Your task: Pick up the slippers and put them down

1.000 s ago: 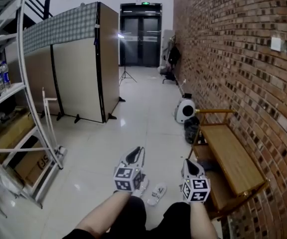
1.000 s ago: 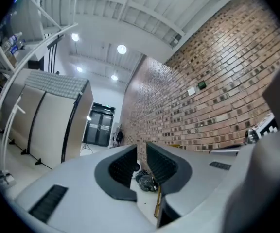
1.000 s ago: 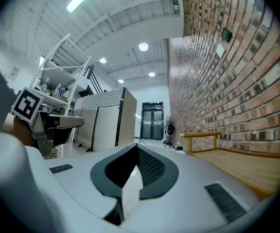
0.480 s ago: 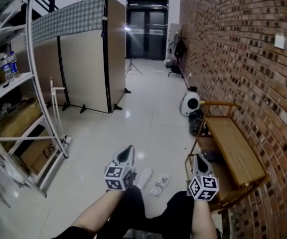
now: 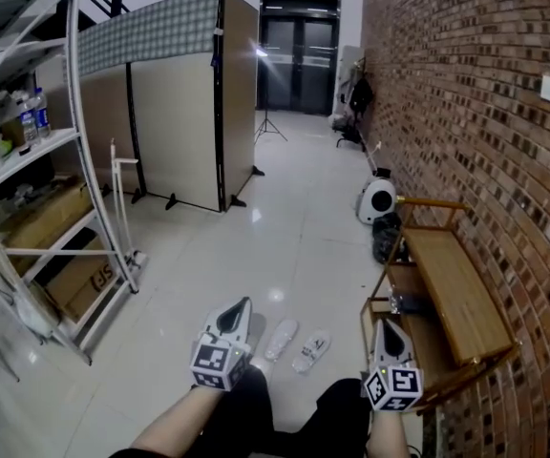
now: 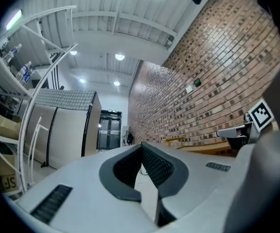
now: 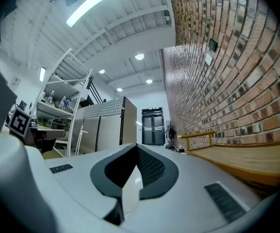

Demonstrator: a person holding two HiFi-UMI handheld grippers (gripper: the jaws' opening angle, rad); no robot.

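slippers (image 5: 282, 339) side by side on floor (image 5: 285, 241), cardboard box (image 5: 76, 289) print illegible

Two white slippers (image 5: 283, 338) lie side by side on pale floor (image 5: 285, 237). L gripper (image 5: 242, 305) just left of slippers, R gripper (image 5: 386, 324) to their right, both w/ fingers together. Wooden bench (image 5: 456, 294) further right of slippers, along brick wall (image 5: 466, 113). Metal shelf rack (image 5: 55, 218) well left of slippers; dark double door (image 5: 299, 60) far beyond.
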